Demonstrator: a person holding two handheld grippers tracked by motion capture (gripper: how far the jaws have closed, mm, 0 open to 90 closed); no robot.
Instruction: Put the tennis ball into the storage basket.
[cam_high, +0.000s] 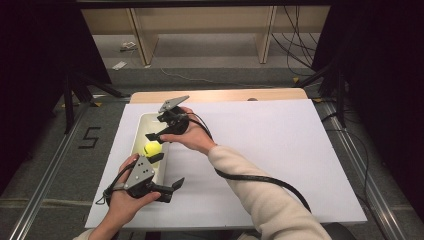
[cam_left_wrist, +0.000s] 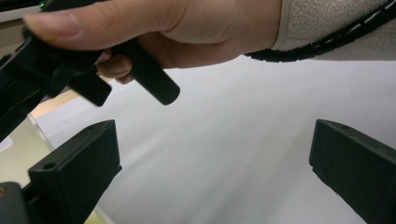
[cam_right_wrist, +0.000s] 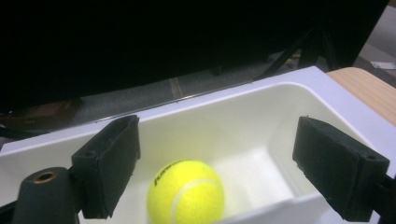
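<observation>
A yellow tennis ball lies inside a long white bin at the left of the table. My right gripper hovers open just above the bin, reached across from the right. In the right gripper view the ball rests on the bin's floor, low between the open right gripper, with the bin's rim behind. My left gripper is open at the bin's near right corner, empty. In the left gripper view its spread jaws frame bare white sheet, with the right hand overhead.
A white sheet covers the table, with a wooden edge at the back. The right gripper's cable trails across the sheet. Floor rails, cables and wooden shelving lie beyond the table.
</observation>
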